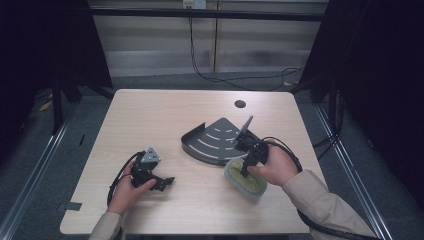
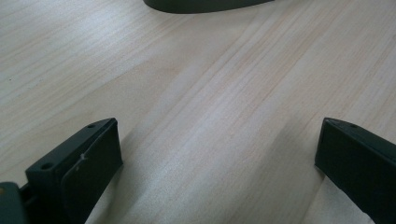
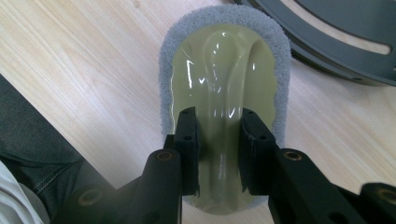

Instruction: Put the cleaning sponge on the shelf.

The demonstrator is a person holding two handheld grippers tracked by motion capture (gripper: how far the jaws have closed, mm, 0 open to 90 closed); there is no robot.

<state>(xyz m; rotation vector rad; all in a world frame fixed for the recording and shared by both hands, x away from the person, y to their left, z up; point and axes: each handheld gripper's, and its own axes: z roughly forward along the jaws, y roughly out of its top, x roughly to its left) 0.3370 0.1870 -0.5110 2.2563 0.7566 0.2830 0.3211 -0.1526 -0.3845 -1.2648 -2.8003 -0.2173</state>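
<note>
Right gripper (image 3: 218, 154) had just pinched the scrubber (image 3: 223, 93) by its ridge, on the table beside the dark rack (image 1: 215, 140). Next it probably needed lifting cleanly. Left gripper (image 2: 217, 158) sat spread.

We see a pale, matt wood-grain table (image 3: 70, 70), a scrubber (image 3: 223, 84) with a glossy olive plastic handle over rough grey fibre padding, and a dark grey slotted corner shelf (image 1: 215, 140), seemingly matt-coated metal.

Left gripper (image 2: 219, 158) jaws spread wide over bare wooden table (image 2: 210, 93), nothing between them; dark tray (image 2: 205, 4) edge at top.
</note>
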